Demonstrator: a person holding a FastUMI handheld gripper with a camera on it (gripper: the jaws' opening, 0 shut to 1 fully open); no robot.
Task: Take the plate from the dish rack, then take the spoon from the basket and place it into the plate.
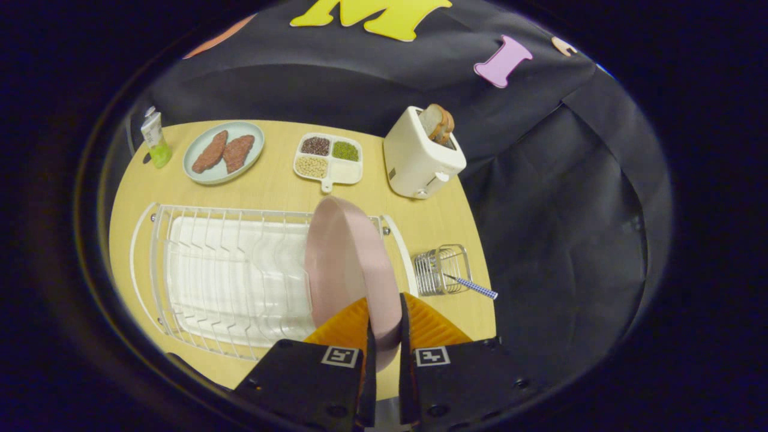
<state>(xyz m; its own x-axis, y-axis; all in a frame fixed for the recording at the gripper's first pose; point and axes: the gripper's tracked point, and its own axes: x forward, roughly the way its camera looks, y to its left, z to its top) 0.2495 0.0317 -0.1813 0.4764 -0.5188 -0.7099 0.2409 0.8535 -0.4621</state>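
A pink plate (345, 258) stands on edge at the right end of the white wire dish rack (198, 270). My gripper (384, 312) is shut on the plate's near rim, one finger on each face. To the right of the rack sits a small wire basket (441, 267). A spoon with a blue checked handle (474, 288) leans out of it towards the table's right edge.
Along the far side of the round wooden table (270, 192) stand a green tube (155, 139), a pale plate with two patties (223, 152), a divided dish of grains (329, 159) and a white toaster with bread (422, 153).
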